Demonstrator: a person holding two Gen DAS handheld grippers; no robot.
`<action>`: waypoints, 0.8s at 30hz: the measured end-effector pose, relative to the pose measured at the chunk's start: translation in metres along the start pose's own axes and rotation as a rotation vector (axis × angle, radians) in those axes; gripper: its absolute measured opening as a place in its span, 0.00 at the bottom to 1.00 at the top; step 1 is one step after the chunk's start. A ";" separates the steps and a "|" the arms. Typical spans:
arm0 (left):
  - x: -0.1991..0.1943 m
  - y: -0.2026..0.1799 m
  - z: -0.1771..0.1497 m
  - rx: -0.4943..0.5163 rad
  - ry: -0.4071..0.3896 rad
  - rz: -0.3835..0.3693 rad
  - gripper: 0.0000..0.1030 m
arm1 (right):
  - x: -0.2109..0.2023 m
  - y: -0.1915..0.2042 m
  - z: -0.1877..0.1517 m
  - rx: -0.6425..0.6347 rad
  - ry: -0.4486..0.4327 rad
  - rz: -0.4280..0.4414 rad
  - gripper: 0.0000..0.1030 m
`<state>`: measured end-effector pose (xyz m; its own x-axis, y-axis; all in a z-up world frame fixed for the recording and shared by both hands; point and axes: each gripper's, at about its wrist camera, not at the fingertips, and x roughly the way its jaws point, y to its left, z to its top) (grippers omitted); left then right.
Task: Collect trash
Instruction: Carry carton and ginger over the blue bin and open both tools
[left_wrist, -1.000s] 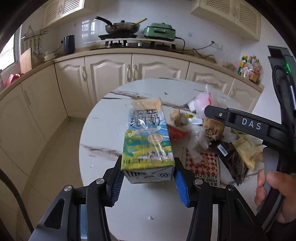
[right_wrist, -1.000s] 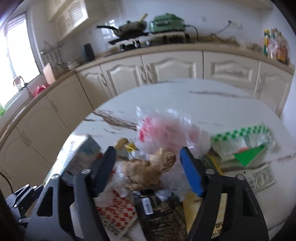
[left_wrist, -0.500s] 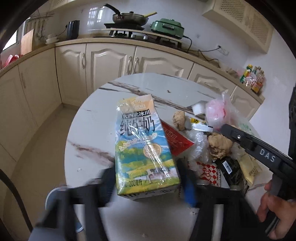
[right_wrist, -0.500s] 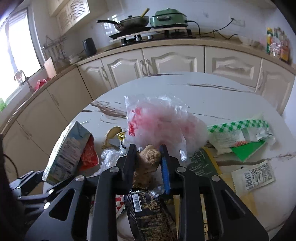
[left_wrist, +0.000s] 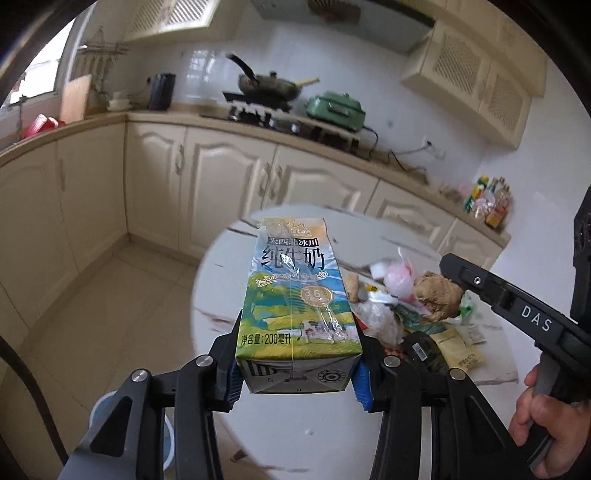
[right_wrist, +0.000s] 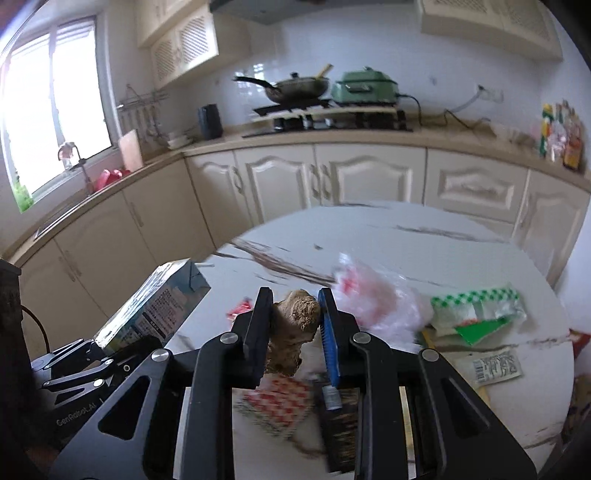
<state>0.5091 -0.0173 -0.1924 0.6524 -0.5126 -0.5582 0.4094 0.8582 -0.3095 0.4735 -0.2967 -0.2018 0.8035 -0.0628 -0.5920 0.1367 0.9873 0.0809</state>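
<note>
My left gripper (left_wrist: 297, 369) is shut on a green and blue milk carton (left_wrist: 295, 302) and holds it above the round white marble table (left_wrist: 229, 280). The carton also shows at the left of the right wrist view (right_wrist: 155, 306). My right gripper (right_wrist: 293, 325) is shut on a brown piece of ginger (right_wrist: 295, 325) and holds it above the table; the ginger also shows in the left wrist view (left_wrist: 437, 295). Loose trash lies below: a pink plastic bag (right_wrist: 373, 302), a red-checked paper (right_wrist: 277, 402), a dark wrapper (right_wrist: 340, 424).
More wrappers lie on the right of the table, one green-checked (right_wrist: 476, 306) and one with a barcode (right_wrist: 495, 365). A blue bin (left_wrist: 166, 439) stands on the floor below the left gripper. Cream cabinets (right_wrist: 332, 181) and a counter with a stove run behind.
Both grippers have risen from the table. The left lifted the milk carton. The right closed on the ginger and lifted it out of the trash pile.
</note>
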 end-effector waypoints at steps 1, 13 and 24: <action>-0.012 0.007 0.000 -0.004 -0.013 0.006 0.42 | -0.002 0.007 0.002 -0.006 -0.004 0.011 0.23; -0.105 0.149 -0.049 -0.123 0.014 0.259 0.43 | 0.041 0.202 -0.026 -0.222 0.090 0.290 0.23; -0.040 0.270 -0.134 -0.305 0.377 0.311 0.43 | 0.187 0.306 -0.140 -0.318 0.440 0.358 0.23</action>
<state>0.5080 0.2383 -0.3570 0.4175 -0.2383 -0.8769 -0.0036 0.9646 -0.2638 0.5844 0.0143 -0.3994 0.4461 0.2770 -0.8511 -0.3277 0.9354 0.1326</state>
